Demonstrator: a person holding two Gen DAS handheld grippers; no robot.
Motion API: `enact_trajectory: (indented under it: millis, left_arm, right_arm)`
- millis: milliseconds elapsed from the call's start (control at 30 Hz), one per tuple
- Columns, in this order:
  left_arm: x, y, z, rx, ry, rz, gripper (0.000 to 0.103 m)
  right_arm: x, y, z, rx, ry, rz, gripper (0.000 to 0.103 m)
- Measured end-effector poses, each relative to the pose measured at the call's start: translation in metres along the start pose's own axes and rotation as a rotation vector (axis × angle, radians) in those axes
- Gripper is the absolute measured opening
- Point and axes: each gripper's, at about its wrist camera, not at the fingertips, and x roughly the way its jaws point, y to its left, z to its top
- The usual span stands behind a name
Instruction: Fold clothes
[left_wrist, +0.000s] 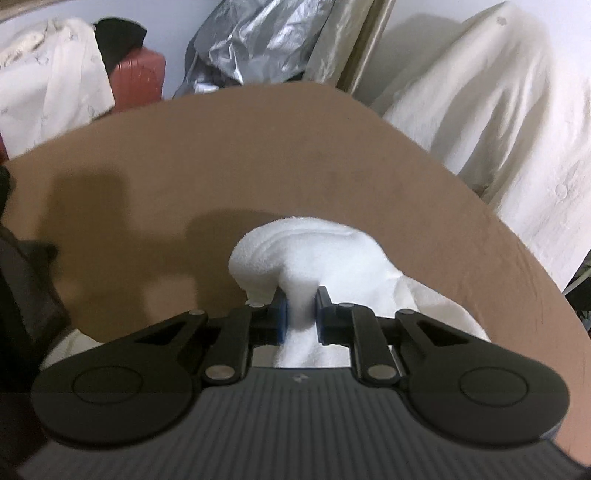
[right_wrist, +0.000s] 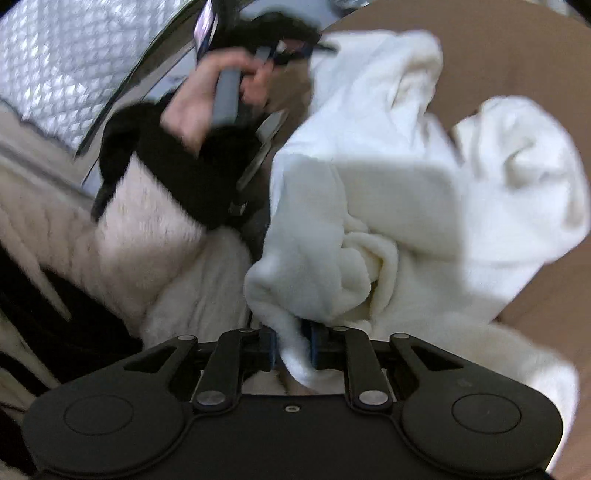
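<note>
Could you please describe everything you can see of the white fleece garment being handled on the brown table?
The white fleece garment looks soft, thick and fluffy, and lies crumpled in loose folds on the brown table, not yet folded flat. The left gripper pinches a bunched ridge of it between blue pads, and the right gripper clamps another edge. Part spills off the table's near edge. What kind of garment it is cannot be told.

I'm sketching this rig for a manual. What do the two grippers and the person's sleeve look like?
Both the left gripper and the right gripper are matte black, with two round side discs, silver pivot pins on angled link arms, and blue pads on the fingers. The left body is ribbed dark grey. The sleeve is pale and fluffy, over a black cuff.
</note>
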Motion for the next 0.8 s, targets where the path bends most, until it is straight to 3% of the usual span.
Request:
enact_trajectory:
  millis: [33, 100, 233, 300, 500, 567, 700, 800]
  left_arm:
    - [0.002, 0.001, -0.001, -0.006, 0.006, -0.001, 0.014]
    - [0.003, 0.005, -0.004, -0.018, 0.008, -0.009, 0.014]
    - [0.003, 0.006, -0.010, -0.009, 0.012, -0.001, 0.014]
    - [0.002, 0.004, -0.010, 0.001, 0.003, -0.003, 0.014]
    - [-0.001, 0.004, -0.010, 0.020, -0.007, -0.008, 0.013]
    - [0.001, 0.007, -0.009, 0.007, -0.001, -0.017, 0.013]
    - [0.003, 0.012, -0.007, -0.006, 0.015, -0.047, 0.013]
    - [0.008, 0.013, -0.005, 0.001, 0.026, -0.058, 0.013]
  right_arm:
    - [-0.014, -0.003, 0.005, 0.025, -0.026, -0.010, 0.027]
    - [-0.042, -0.009, 0.010, 0.075, -0.098, -0.051, 0.046]
    - [-0.082, -0.045, 0.019, 0.266, -0.305, -0.145, 0.060]
    - [-0.094, -0.074, 0.017, 0.400, -0.385, -0.143, 0.062]
    - [-0.075, -0.176, -0.026, 0.949, -0.464, -0.138, 0.063]
    - [-0.064, -0.202, -0.036, 1.044, -0.460, -0.075, 0.063]
    - [-0.038, -0.207, -0.025, 1.033, -0.358, -0.150, 0.064]
    - [-0.021, -0.203, -0.011, 0.960, -0.305, -0.074, 0.064]
